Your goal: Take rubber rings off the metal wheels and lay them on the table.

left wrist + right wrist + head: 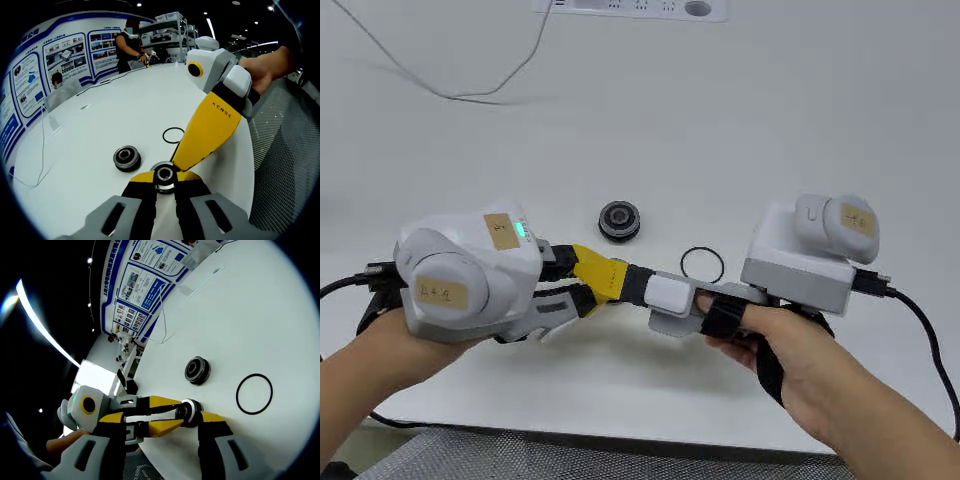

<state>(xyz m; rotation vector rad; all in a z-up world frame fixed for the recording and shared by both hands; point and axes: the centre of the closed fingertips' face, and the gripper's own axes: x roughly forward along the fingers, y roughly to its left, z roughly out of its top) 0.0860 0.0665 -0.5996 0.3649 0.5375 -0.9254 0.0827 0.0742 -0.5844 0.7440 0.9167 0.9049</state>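
- My left hand-held gripper (165, 183) is clenched on a metal wheel (165, 176), its two yellow-tipped jaws pinching the rim from either side, just above the bench (770, 130).
- In the left gripper view the held wheel turns its round face and centre bore back toward the camera, so its axle line runs along the length of the jaws.
- In the head view this gripper's long axis points to my right, roughly level with the bench.
- My right hand-held gripper (194, 420) points the opposite way, to my left, so the two meet nose to nose in front of me.
- One of its long yellow jaws slants in beside the held wheel, with the tip right at the rim.
- I cannot tell whether the right one is clamped or slack, because the jaws of the two overlap there.
- A second metal wheel (620, 220) sits on the bench beyond the meeting point, lying flat with its bore facing up and a dark band around its edge.
- A black rubber ring (702, 264) lies flat on the bench near that wheel, apart from it and on the right gripper's side.
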